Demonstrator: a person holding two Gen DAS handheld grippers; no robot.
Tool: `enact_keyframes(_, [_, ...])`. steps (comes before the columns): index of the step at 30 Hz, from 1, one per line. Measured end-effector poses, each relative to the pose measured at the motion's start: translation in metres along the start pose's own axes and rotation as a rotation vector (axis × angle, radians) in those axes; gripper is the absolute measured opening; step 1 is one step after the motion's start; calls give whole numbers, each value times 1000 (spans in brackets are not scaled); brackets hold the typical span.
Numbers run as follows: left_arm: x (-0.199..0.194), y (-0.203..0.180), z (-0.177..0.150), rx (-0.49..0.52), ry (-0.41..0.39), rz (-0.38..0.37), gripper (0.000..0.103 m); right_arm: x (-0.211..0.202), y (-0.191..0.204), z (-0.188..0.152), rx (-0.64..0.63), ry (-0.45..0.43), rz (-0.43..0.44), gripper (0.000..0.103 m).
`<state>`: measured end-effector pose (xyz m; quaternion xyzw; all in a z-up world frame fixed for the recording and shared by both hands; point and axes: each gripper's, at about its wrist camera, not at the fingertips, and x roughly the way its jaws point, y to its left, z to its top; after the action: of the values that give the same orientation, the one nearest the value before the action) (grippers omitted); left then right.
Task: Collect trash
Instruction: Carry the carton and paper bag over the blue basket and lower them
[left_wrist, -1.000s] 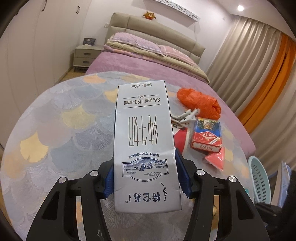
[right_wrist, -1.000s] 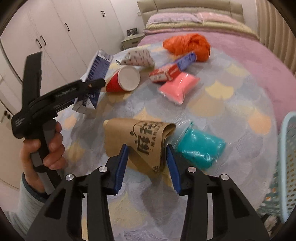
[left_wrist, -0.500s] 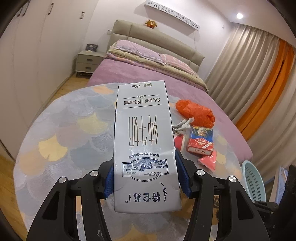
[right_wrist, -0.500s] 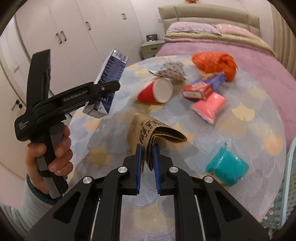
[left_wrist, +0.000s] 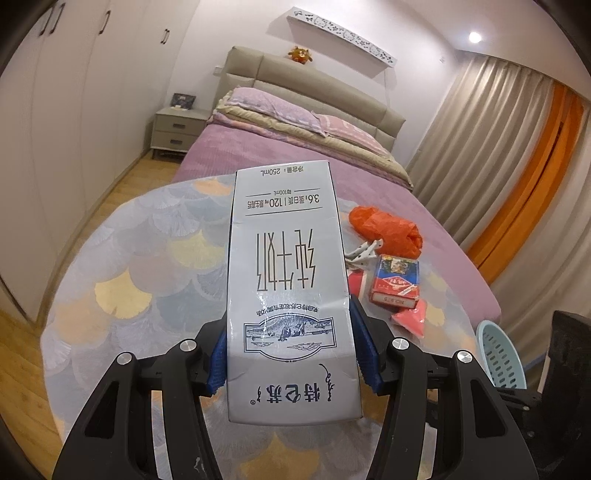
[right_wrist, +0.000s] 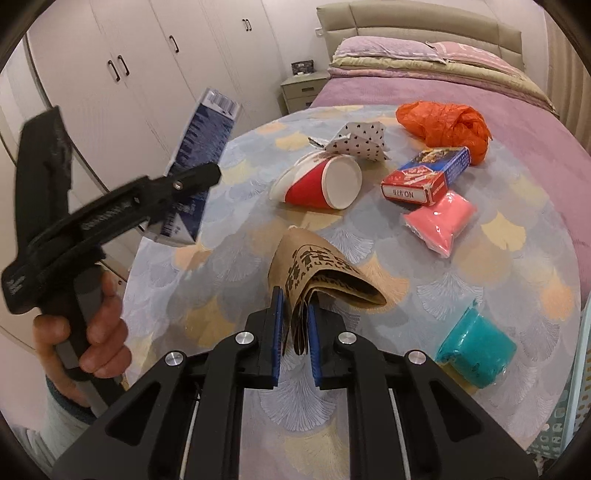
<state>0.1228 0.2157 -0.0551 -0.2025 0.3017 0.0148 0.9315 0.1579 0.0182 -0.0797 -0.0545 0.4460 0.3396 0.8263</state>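
Lifted higher: folded brown paper bag (right_wrist: 325, 275), printed, creased.

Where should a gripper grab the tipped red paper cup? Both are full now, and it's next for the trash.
Pinch the red paper cup across its open rim, coming from the near side: it lies on its side with the mouth facing the right wrist camera, and thin walls will flatten.

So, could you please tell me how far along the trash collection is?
Nothing visibly binned yet. In hand: left gripper grips the milk carton; right gripper pinches the brown paper bag. On the table: red paper cup, orange plastic bag, card box, pink pack, teal pack.
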Motion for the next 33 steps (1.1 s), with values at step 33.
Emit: enact_keyframes(33, [-16, -127, -14, 238, -21, -150, 54, -115, -90, -23, 229, -241, -143, 3])
